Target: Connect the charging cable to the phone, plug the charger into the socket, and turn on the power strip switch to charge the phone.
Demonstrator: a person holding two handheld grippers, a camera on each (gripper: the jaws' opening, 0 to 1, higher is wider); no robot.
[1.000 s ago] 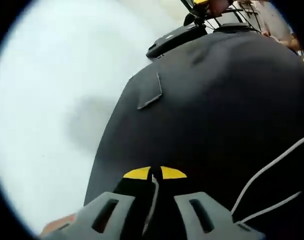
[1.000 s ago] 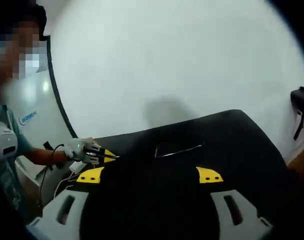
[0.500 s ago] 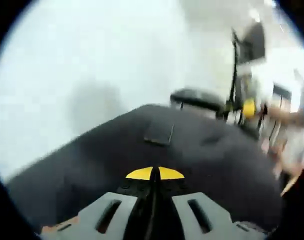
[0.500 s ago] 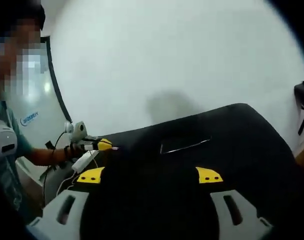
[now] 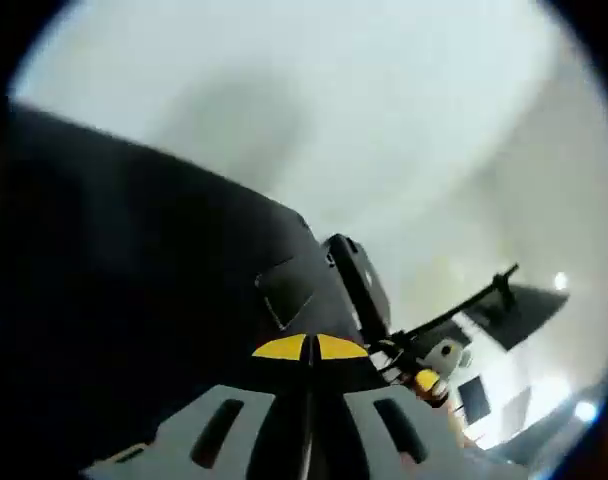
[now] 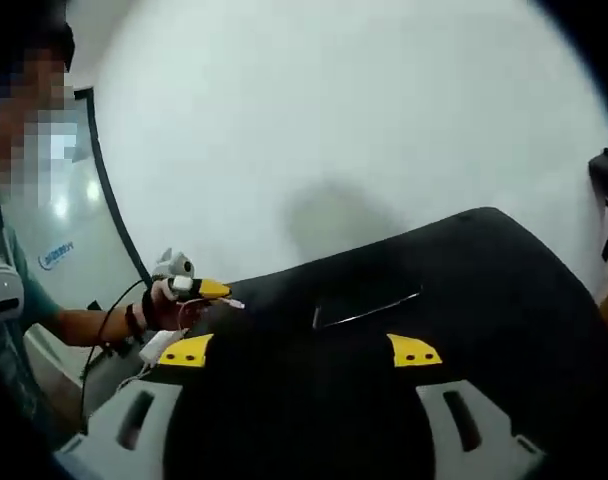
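A dark phone (image 6: pixel 368 308) lies flat on the black table (image 6: pixel 504 300). In the left gripper view the phone (image 5: pixel 287 291) sits just beyond my left gripper (image 5: pixel 309 347), whose yellow tips are pressed together on a thin white charging cable. In the right gripper view the left gripper (image 6: pixel 206 289), held in a person's hand, hovers over the table's left edge, and the cable's white plug end (image 6: pixel 234 303) pokes out toward the phone. A white charger (image 6: pixel 156 346) hangs below that hand. My right gripper (image 6: pixel 299 350) stands open over the table, holding nothing.
A black box-like object (image 5: pixel 356 283) sits past the phone at the table's far edge, with a stand and arm (image 5: pixel 464 305) behind it. A white wall (image 6: pixel 364 120) backs the table. A person (image 6: pixel 14 290) is at the left.
The left gripper's view has swung and rolled hard, so the table now tilts to the left. In the right gripper view the left gripper has risen slightly with the cable. The phone has not moved.
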